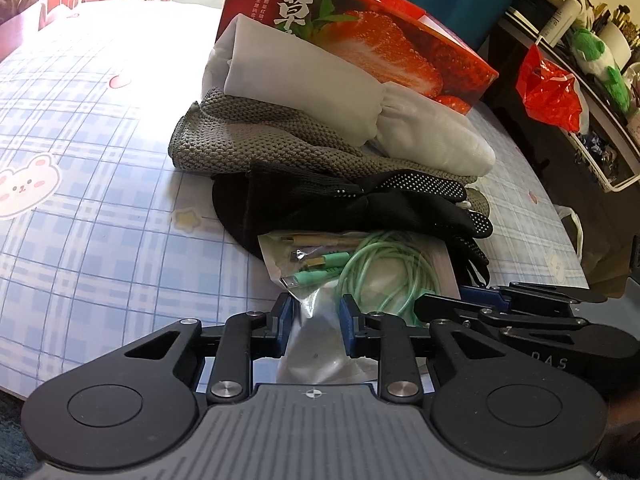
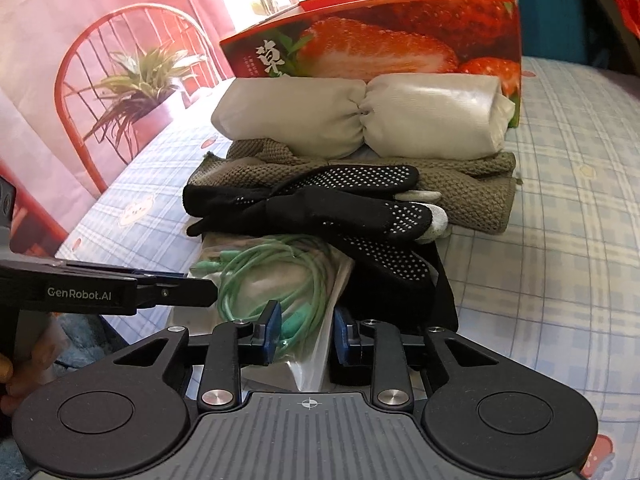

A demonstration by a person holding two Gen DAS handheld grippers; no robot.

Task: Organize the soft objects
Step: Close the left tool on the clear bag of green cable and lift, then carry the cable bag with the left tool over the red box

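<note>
A clear bag holding a coiled green cable (image 1: 380, 264) (image 2: 260, 280) lies at the near end of a pile on the bed. My left gripper (image 1: 316, 320) has its blue pads pressed on the bag's crumpled near edge. My right gripper (image 2: 307, 322) is closed on the same bag, with plastic and cable between its pads. Each gripper also shows from the side in the other's view, at the bag's edge: the right gripper (image 1: 420, 304) and the left gripper (image 2: 212, 290). Behind the bag lie black dotted gloves (image 1: 400, 200) (image 2: 340, 200), a grey knitted cloth (image 1: 248, 140) (image 2: 472, 196) and a rolled white cloth (image 1: 300, 76) (image 2: 360, 120).
A red strawberry box (image 1: 380, 40) (image 2: 380, 40) stands behind the pile. Under the gloves lies a black cloth (image 1: 240, 208). The blue checked sheet (image 1: 100, 220) (image 2: 540, 240) spreads to both sides. A cluttered shelf with a red plastic bag (image 1: 548, 88) stands off the bed's right edge.
</note>
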